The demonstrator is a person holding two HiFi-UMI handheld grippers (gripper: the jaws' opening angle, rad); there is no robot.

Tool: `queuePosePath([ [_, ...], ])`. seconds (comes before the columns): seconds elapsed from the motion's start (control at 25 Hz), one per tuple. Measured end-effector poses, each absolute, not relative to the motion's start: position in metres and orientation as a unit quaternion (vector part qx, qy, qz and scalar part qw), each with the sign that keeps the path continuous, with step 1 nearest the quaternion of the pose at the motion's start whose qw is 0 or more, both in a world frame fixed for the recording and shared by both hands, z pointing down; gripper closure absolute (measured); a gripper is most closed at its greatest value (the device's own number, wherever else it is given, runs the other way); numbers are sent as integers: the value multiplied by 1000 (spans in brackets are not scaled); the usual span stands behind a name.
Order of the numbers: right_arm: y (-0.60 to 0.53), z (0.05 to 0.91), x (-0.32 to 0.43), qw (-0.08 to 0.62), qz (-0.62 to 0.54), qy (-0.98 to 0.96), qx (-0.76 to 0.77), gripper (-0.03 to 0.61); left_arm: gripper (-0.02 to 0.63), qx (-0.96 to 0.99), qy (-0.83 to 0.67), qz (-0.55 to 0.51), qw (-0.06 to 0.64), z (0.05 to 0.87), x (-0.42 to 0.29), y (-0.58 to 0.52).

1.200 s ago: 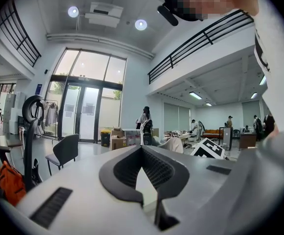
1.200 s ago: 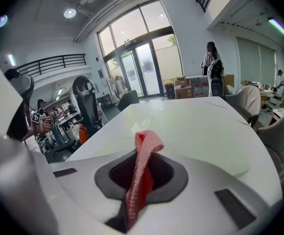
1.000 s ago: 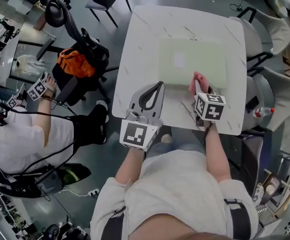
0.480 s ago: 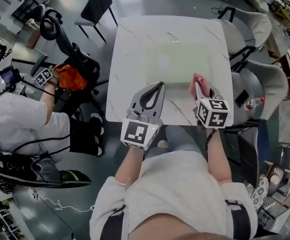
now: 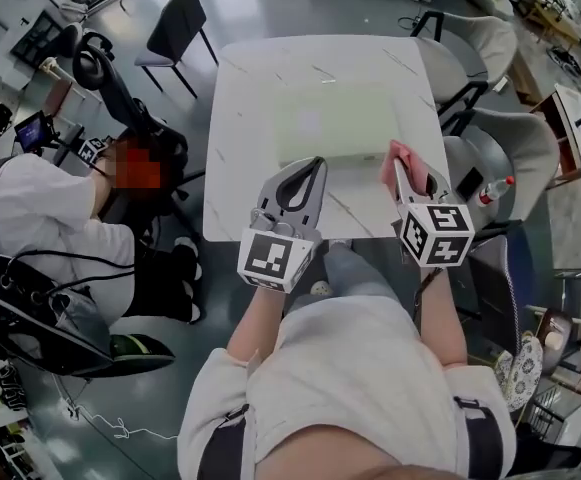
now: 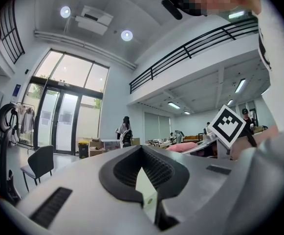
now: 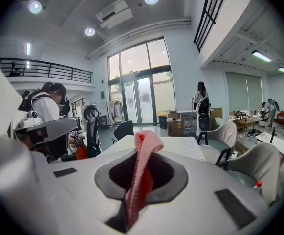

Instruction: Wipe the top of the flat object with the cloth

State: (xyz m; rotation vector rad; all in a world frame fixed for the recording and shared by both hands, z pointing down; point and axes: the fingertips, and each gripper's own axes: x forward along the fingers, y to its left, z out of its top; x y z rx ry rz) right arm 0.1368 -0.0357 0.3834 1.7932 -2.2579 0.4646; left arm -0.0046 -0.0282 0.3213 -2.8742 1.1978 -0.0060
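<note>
A white marble tabletop (image 5: 255, 78) carries a pale green flat board (image 5: 335, 123). The right gripper (image 5: 400, 171) is clamped on a pink cloth (image 5: 416, 165), which hangs from its jaws at the board's near right corner. The left gripper (image 5: 317, 165) has its jaws closed together on nothing, with its tip at the board's near edge.

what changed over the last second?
Both tongs shifted right along the flat object's near edge: right tongs with the cloth now at its near right corner, left tongs inward of the left corner. Unchanged: right shut on cloth, left shut, empty.
</note>
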Motion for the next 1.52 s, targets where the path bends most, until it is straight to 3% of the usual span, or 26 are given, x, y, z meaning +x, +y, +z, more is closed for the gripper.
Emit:
queuePosePath([
  [0.52,19,328,157,63,100,-771,626,543,606,-926,376,0,29,307,2,0],
  [1.52,56,311,154,27,60,-777,626,543,606,-923,383,2,38,299,-7,25],
])
